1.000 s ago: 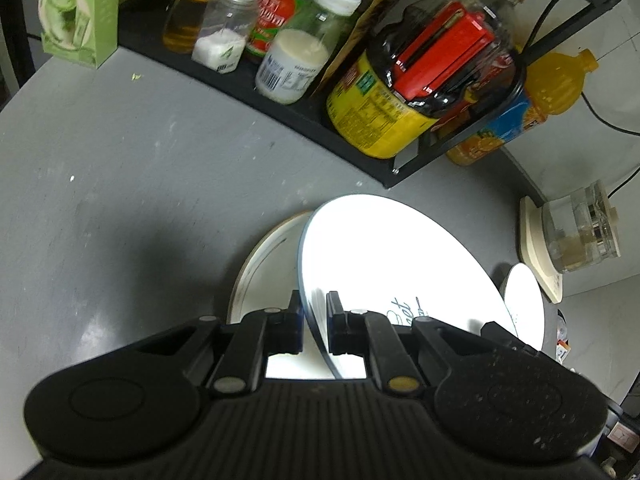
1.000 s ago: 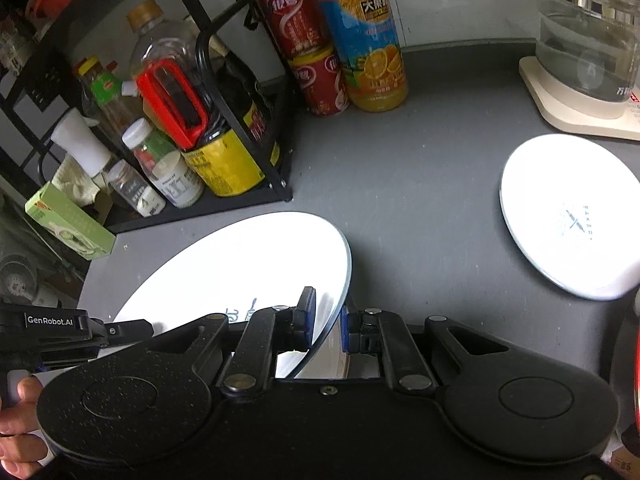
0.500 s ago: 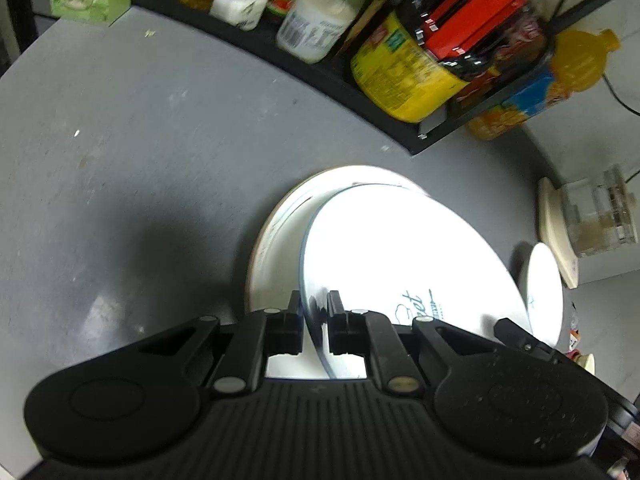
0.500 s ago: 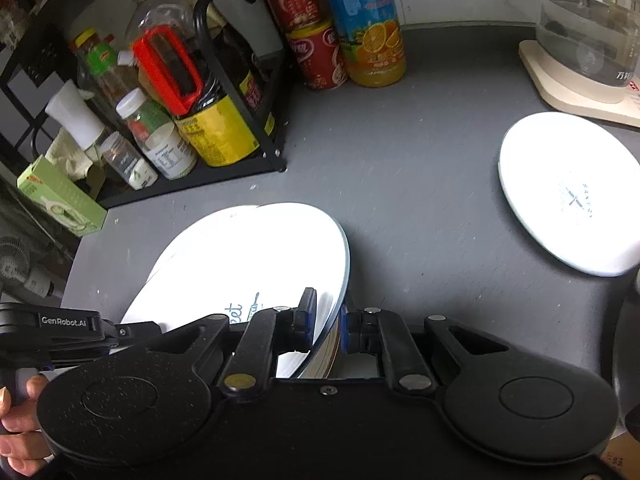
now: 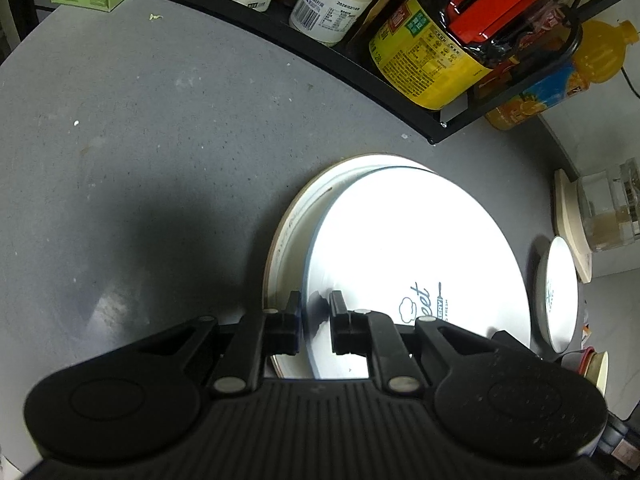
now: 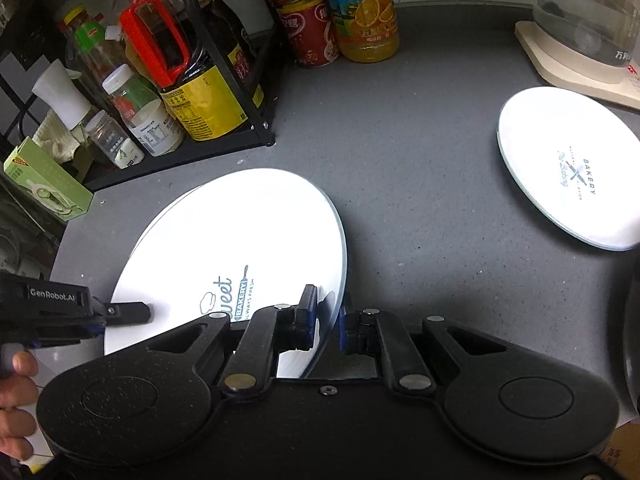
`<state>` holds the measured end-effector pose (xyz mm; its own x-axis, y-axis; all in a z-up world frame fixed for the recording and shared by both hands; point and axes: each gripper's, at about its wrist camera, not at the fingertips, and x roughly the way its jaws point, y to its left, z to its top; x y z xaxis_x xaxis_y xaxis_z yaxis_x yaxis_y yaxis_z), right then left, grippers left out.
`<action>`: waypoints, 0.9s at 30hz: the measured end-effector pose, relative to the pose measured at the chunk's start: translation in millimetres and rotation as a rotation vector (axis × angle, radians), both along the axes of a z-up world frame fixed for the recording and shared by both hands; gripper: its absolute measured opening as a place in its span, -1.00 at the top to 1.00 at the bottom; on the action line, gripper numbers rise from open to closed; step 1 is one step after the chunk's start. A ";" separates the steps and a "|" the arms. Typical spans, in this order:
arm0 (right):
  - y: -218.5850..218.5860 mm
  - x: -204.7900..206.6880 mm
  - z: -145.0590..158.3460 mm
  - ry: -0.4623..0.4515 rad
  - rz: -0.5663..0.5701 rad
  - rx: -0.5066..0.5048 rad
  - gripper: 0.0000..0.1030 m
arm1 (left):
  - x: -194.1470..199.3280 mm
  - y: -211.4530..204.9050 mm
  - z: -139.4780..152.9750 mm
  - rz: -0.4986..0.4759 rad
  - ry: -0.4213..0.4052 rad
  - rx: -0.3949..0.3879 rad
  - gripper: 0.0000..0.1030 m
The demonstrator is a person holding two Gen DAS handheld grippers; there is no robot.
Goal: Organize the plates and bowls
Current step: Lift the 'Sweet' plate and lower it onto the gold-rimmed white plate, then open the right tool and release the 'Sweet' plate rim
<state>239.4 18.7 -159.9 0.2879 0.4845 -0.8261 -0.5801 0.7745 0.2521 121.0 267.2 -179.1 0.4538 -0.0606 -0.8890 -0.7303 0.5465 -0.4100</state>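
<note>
A white "Sweet Bakery" plate (image 5: 412, 248) (image 6: 240, 240) is held by both grippers at opposite rims. It sits just over a larger beige-rimmed plate (image 5: 296, 216) on the grey counter. My left gripper (image 5: 314, 320) has its jaws around the plate's near rim, and the plate's edge runs between the pads. My right gripper (image 6: 326, 320) has its jaws around the plate's right rim. The left gripper also shows in the right wrist view (image 6: 120, 312). A second white "Bakery" plate (image 6: 568, 168) (image 5: 558, 292) lies flat to the right.
A black rack (image 6: 224, 136) with bottles and jars stands behind the plates. A green box (image 6: 44, 184) sits at its left end. Red cans (image 6: 308, 28) and an orange juice bottle (image 6: 364, 8) stand at the back. A glass appliance on a cream base (image 6: 576, 52) is at the far right.
Both grippers have lowered the "Sweet Bakery" plate toward the counter, onto the beige-rimmed plate. The plate has gone from tilted to nearly flat.
</note>
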 end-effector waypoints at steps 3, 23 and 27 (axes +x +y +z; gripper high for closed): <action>1.2 1.7 -1.1 -0.002 -0.009 -0.008 0.79 | 0.7 2.4 6.8 -0.004 0.006 0.038 0.77; 18.0 3.7 -4.9 0.027 -0.003 -0.059 0.46 | -14.2 16.0 32.1 0.027 0.039 0.125 0.04; 11.0 7.4 9.0 0.021 -0.010 -0.024 0.07 | -10.4 14.7 37.9 0.032 0.040 0.149 -0.15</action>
